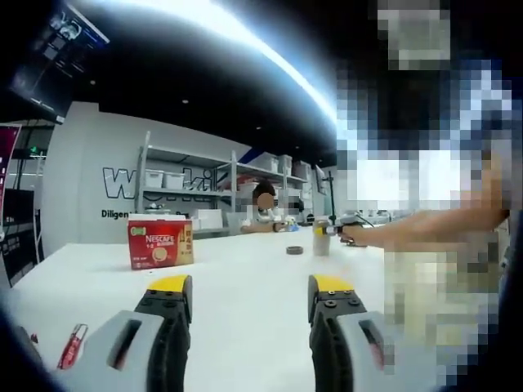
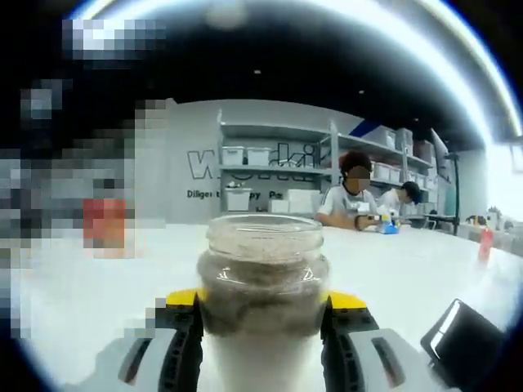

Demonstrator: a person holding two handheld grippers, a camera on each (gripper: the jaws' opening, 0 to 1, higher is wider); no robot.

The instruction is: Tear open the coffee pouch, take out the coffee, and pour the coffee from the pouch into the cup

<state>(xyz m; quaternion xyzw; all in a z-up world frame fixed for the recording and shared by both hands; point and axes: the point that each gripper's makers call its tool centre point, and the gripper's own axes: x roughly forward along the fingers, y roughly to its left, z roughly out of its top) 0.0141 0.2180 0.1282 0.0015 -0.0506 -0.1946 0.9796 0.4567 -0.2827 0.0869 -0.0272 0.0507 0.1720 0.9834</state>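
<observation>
My right gripper [image 2: 263, 309] is shut on a clear, lidless glass jar [image 2: 263, 273] with brownish-grey powder inside, held upright just above the white table. In the left gripper view the same jar [image 1: 321, 238] stands far across the table with the right gripper [image 1: 341, 231] and a person's forearm on it. A small dark round lid [image 1: 294, 250] lies beside it. My left gripper [image 1: 252, 296] is open over bare table, with nothing between its yellow-tipped jaws. A red Nescafe box [image 1: 160, 242] stands at the far left. A small red sachet-like piece [image 1: 72, 346] lies at the near left.
The white table [image 1: 245, 269] runs wide ahead. A black flat device [image 2: 464, 335] lies at the near right of the right gripper view, and a small red bottle [image 2: 485, 243] stands far right. People sit at the table's far end before grey shelving [image 2: 278, 163].
</observation>
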